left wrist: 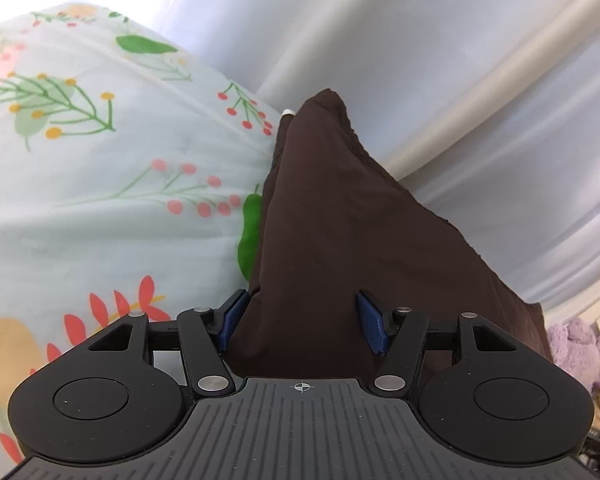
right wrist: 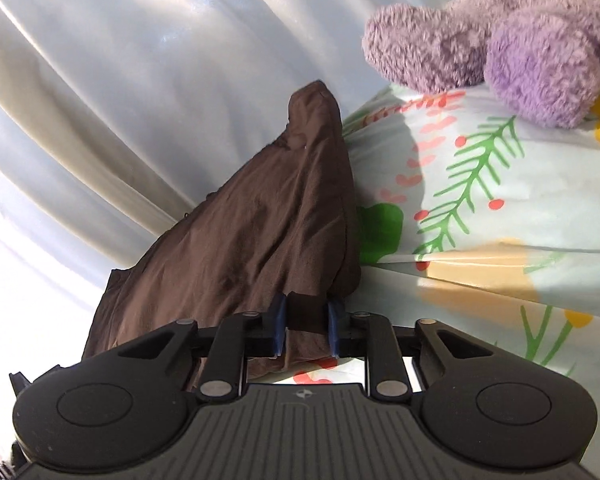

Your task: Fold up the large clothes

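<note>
- The dark brown garment (left wrist: 332, 216) lies bunched along the edge of the floral bedsheet (left wrist: 100, 184), against the pale curtain (left wrist: 440, 60); from both wrist views it rises to a narrow peak at the far end and widens toward you; the cloth is matte, soft and creased, several layers thick by the look of it.
- Your right gripper (right wrist: 306, 322) has a fold of the brown cloth between its blue pads (right wrist: 278, 318); the jaws stand narrow and seem to pinch it, though whether the hold is firm you cannot tell; check that it bites through all layers before you lift.
- Your left gripper (left wrist: 302, 318) stands spread about halfway, with the garment between its fingers; the near pad touches the cloth, the other stands clear, so nothing is gripped yet; press it together on the edge at the same depth as the right.
- Keep both corners level and taut as you draw the cloth out; slack will likely drag a crease into the fold.
- The purple plush toy (right wrist: 500, 36) sits on the sheet near the right side; steer clear.
</note>
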### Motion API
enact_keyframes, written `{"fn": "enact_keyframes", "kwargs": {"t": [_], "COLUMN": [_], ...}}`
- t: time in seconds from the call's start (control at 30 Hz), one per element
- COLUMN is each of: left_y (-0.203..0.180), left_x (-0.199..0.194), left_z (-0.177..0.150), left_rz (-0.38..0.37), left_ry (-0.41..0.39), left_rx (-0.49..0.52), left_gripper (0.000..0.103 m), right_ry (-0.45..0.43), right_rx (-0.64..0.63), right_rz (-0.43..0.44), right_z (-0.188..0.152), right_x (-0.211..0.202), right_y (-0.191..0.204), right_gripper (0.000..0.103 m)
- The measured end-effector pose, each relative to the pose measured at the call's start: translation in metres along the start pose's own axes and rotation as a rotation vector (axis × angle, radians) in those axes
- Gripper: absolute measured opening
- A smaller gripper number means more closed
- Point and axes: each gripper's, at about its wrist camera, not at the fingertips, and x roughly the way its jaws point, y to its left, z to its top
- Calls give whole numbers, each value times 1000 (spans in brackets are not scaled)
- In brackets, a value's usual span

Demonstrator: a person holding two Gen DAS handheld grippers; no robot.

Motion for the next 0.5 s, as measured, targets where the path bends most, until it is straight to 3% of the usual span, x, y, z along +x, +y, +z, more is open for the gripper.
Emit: {"fn": "enact_keyframes", "kwargs": {"t": [0.1,0.17,0.33,0.5], "left_y": [5,0,-19,-39], "left_x": [4,-4,-33,-72], "left_z": [-2,-2,5,-2], "left_rz": [-13,-14,-49,-68], "left_ry": [-1,-15,-51,-71], "left_rx": [-69,-81,-79,-52], "left_gripper": [59,50,38,34], "right_ry": [-19,-37,-79,-73], "right_rx": [68,39,-4,-83], "right_rz": [-18,-37,82,120], "right_z": [0,-1,3,-6], "right_x": [11,9,-27,-64], "right_y": [-1,11,33,59], "right_gripper": [26,20,13,12]}}
